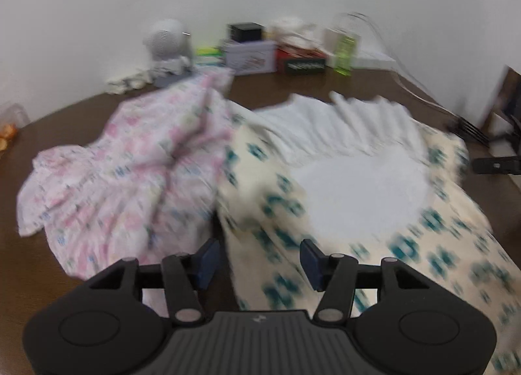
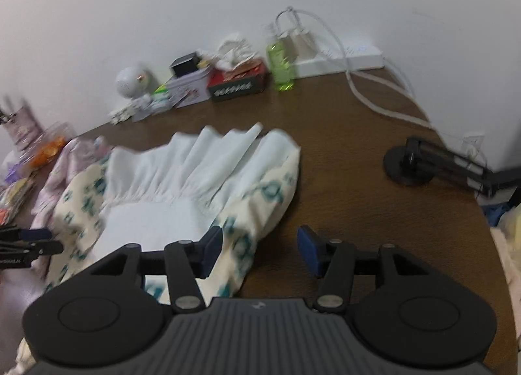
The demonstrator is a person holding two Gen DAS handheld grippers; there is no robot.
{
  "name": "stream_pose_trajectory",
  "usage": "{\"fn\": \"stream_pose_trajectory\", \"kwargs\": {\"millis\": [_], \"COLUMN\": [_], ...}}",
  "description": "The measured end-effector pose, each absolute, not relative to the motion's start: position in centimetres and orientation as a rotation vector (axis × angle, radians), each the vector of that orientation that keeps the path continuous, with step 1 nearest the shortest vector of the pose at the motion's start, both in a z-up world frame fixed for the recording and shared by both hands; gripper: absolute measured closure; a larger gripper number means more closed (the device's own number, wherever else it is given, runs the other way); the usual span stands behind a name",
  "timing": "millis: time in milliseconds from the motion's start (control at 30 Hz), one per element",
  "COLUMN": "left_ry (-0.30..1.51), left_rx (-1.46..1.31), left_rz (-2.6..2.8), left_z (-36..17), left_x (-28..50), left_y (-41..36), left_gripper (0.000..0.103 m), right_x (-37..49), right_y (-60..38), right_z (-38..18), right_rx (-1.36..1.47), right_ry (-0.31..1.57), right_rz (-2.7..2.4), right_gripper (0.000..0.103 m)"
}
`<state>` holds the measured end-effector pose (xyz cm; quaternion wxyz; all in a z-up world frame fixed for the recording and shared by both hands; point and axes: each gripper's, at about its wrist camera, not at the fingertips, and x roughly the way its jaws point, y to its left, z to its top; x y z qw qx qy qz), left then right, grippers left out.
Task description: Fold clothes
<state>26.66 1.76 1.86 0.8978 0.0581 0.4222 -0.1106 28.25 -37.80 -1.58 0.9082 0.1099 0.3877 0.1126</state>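
Cream cloth with teal prints (image 1: 407, 244), white lining and white ruffle upward, lies spread on the brown bench (image 1: 342, 85). To its left, edges touching or overlapping, a pink floral garment (image 1: 123, 163) lies crumpled. Both views motion-blurred.

Left gripper (image 1: 257, 259): jaws apart, nothing pinched. It hovers over the seam where the two garments meet; whether the pads touch fabric cannot be told.

Right gripper (image 2: 259, 252): jaws apart, nothing pinched. Its left finger sits over the near right edge of the cream cloth (image 2: 247, 244), its right finger over bare bench (image 2: 342, 153).

Back of bench, along the white wall: white round speaker (image 2: 132, 80), grey tin (image 2: 192, 88), red box (image 2: 239, 83), green bottle (image 2: 281, 64), white power strip (image 2: 345, 59) with cables. Black stand base (image 2: 407, 163) at the right. The left gripper's tips (image 2: 35, 235) appear at the right wrist view's left edge.
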Motion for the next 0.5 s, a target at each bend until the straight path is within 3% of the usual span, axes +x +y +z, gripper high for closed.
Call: {"fn": "stream_pose_trajectory", "kwargs": {"millis": [200, 300, 500], "left_ry": [0.933, 0.941, 0.920], "left_rx": [0.242, 0.282, 0.276], "left_rz": [-0.325, -0.347, -0.299], "left_z": [0.8, 0.2, -0.5], "left_x": [20.5, 18.0, 17.5], "left_y": [0.6, 0.3, -0.5], "left_gripper": [0.053, 0.066, 0.080], "right_x": [21.3, 18.0, 16.0], "right_y": [-35.8, -34.9, -34.1], "right_z": [-2.6, -2.8, -3.6], "right_rx": [0.136, 0.107, 0.102], "right_ry": [0.877, 0.884, 0.875], "right_rz": [0.328, 0.371, 0.349], "right_gripper": [0.050, 0.050, 0.065]}}
